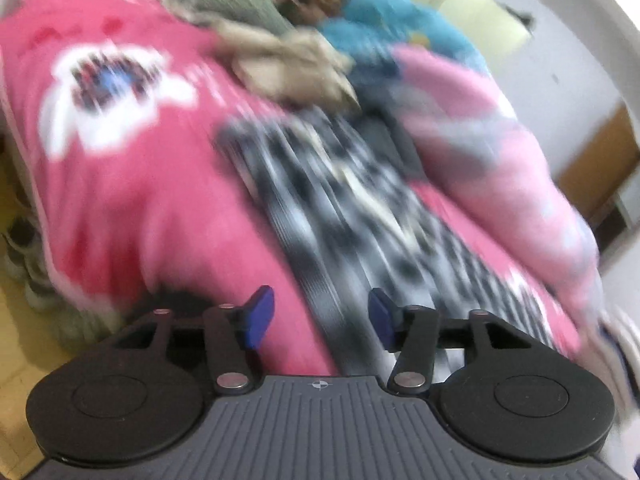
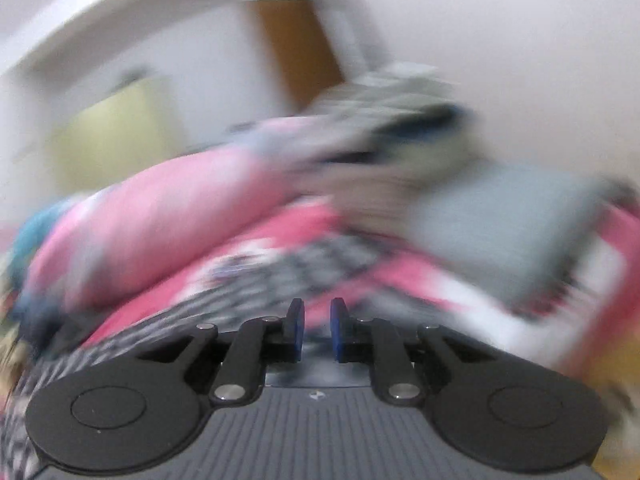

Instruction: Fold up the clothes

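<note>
A black-and-white patterned garment (image 1: 340, 200) lies stretched out lengthwise on a pink bedspread (image 1: 140, 180). My left gripper (image 1: 320, 312) hovers over its near end, open wide, with nothing between the blue pads. In the right wrist view the same garment (image 2: 304, 268) runs from the lower left towards the middle. My right gripper (image 2: 317, 320) sits low over the bed beside it, fingers close together with a narrow gap and nothing seen in it. Both views are blurred by motion.
A person in a blue top (image 1: 400, 24) lies at the far end of the bed. Beige clothes (image 1: 288, 64) and a rolled pink blanket (image 1: 500, 140) lie near the garment. A grey folded item (image 2: 520, 224) and a clothes heap (image 2: 392, 112) sit on the right. Shoes (image 1: 24, 256) stand on the floor.
</note>
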